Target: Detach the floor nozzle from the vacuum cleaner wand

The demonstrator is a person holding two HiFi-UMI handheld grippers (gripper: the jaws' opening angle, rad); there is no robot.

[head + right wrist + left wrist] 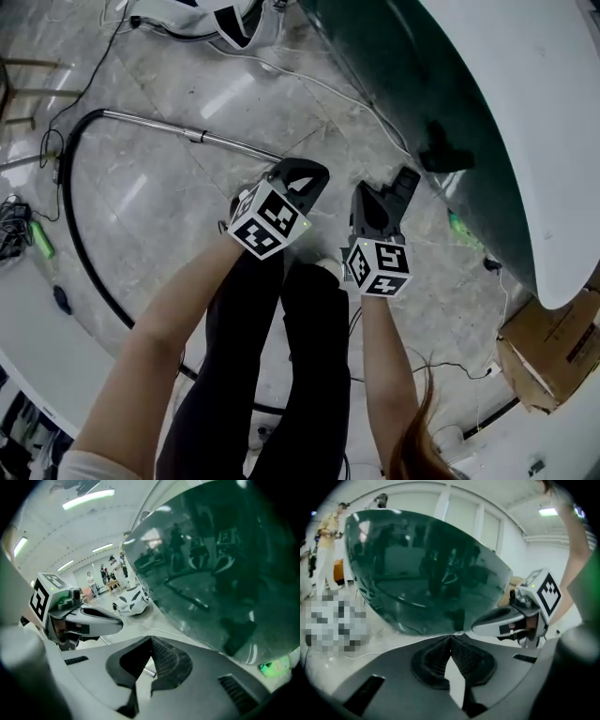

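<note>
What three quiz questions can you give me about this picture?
1. True or false: the left gripper holds the metal wand.
2. In the head view, where is the cardboard box? A lower right, B upper left, C between the grippers.
3. Fill in: the right gripper is ____ (open or shut).
Key: 1 false, the wand lies on the floor; 2 A; 3 shut.

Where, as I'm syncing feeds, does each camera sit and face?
Head view: on the person's head, facing steeply down at floor and wand; forearms, legs, left gripper, right gripper show.
Left gripper view: on that gripper, along its shut jaws toward the dark green canopy; right gripper at right.
Right gripper view: on that gripper, toward the canopy; left gripper at left.
Shared: the canopy, in all three.
</note>
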